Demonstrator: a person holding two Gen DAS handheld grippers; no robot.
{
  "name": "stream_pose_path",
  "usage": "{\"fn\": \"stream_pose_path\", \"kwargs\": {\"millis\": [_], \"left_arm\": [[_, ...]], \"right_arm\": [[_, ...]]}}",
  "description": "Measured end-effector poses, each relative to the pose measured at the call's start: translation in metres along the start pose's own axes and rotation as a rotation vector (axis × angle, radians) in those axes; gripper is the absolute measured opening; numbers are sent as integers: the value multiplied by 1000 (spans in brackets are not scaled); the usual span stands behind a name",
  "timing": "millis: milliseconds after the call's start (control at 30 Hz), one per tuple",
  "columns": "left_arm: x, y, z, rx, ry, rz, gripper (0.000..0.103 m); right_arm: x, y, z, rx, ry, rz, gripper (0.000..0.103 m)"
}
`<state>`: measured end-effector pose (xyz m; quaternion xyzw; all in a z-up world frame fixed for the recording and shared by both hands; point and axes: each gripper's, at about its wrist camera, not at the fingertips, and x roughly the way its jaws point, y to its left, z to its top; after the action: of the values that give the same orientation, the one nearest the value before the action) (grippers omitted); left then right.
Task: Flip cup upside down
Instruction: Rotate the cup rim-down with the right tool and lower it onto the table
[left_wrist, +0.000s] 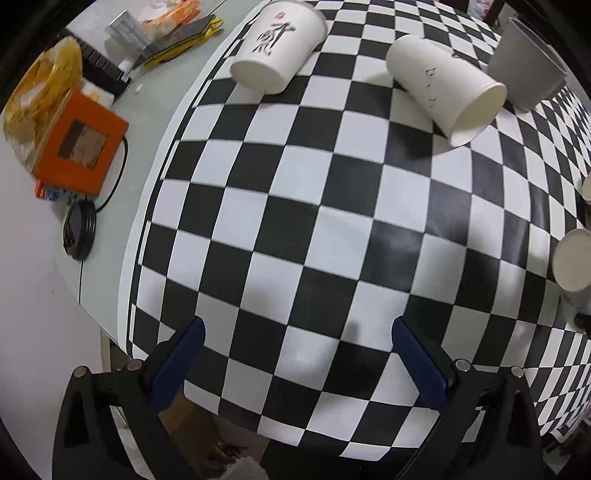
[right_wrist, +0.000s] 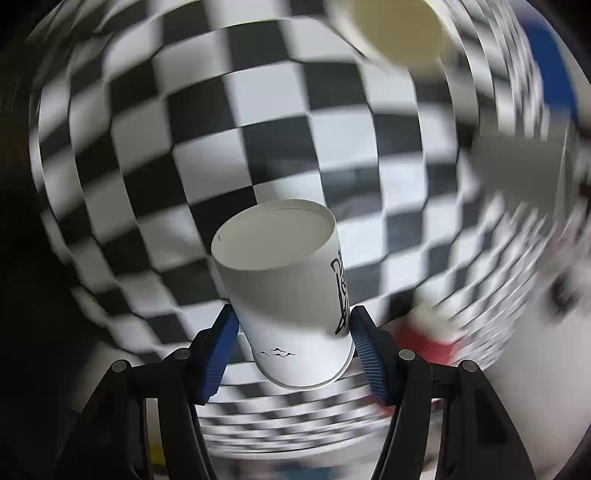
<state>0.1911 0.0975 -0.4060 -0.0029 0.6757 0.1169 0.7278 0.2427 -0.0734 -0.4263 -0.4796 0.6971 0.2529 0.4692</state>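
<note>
Cup (right_wrist: 291, 295) sits clamped between the right tongs (right_wrist: 291, 350); left tongs (left_wrist: 295, 354) gape wide.

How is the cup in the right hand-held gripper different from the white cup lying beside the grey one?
The held cup is clamped off the checkered cloth by the right hand-held gripper; the lying cup rests on its side, ungripped. The held cup shows its closed base; the lying cup shows its open mouth. Both are white paper with black print.
</note>
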Motion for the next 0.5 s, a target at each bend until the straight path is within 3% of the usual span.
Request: {"fn": "stream_pose_path", "kwargs": {"millis": [33, 167, 233, 500], "left_arm": [[-2, -2, 1, 4, -5, 0, 103], [-2, 1, 7, 18, -13, -6, 103], [-14, -16, -8, 22, -14, -5, 103], [-11, -18, -9, 27, 4, -18, 103]], "right_arm": [[2, -13, 0, 83, 12, 85, 64], [16, -42, -1, 286, 67, 291, 64], [23, -53, 0, 352, 85, 335, 64], [34, -93, 1, 529, 124, 481, 68]]}}
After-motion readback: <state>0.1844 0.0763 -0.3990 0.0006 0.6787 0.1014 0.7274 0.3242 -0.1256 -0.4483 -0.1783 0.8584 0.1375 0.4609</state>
